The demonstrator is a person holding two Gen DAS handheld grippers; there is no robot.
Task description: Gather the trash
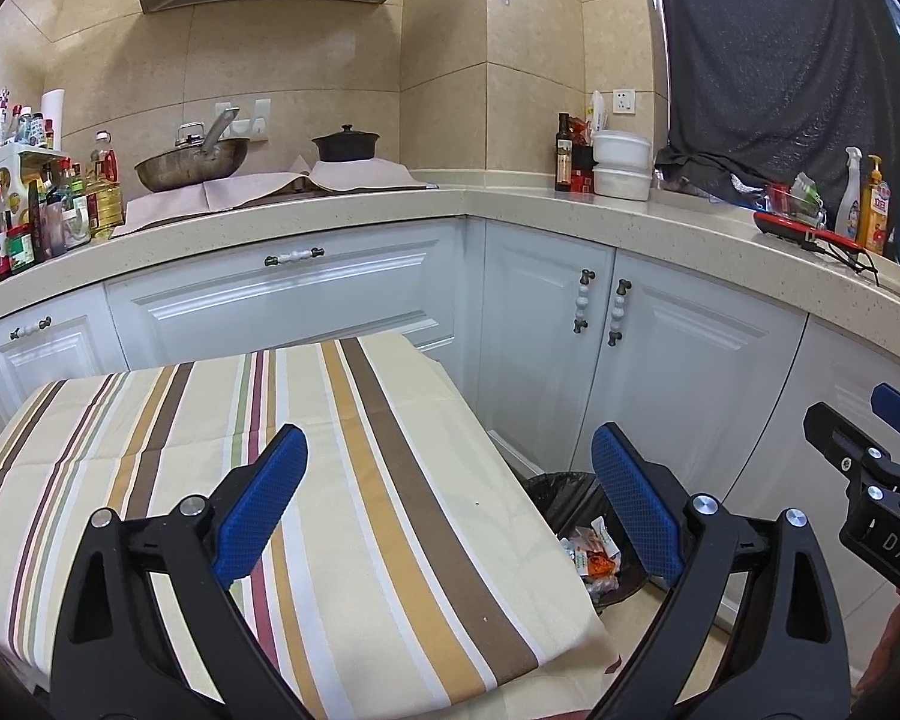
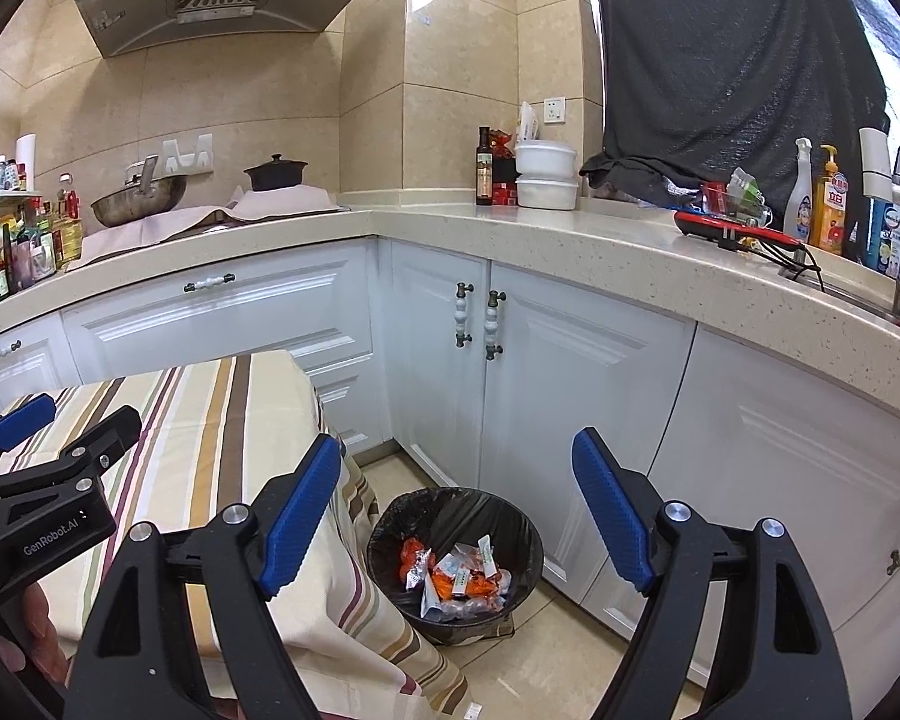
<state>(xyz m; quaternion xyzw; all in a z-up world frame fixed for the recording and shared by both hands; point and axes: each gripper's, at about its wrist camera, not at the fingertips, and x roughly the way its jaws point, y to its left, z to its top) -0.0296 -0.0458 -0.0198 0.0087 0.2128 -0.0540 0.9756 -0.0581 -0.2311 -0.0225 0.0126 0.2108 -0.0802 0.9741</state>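
Kitchen floor level, nearest first: both jaws stand wide apart and empty, the left gripper (image 1: pixel 450 504) over the striped tablecloth (image 1: pixel 222 420), the right gripper (image 2: pixel 456 510) nearer the bin. Below and just ahead of it, the black-lined trash bin (image 2: pixel 390 522) beside the table holds the wrappers (image 2: pixel 456 576). White cabinets (image 2: pixel 570 372) and countertop (image 2: pixel 570 234) rise behind; nothing blocks the way.
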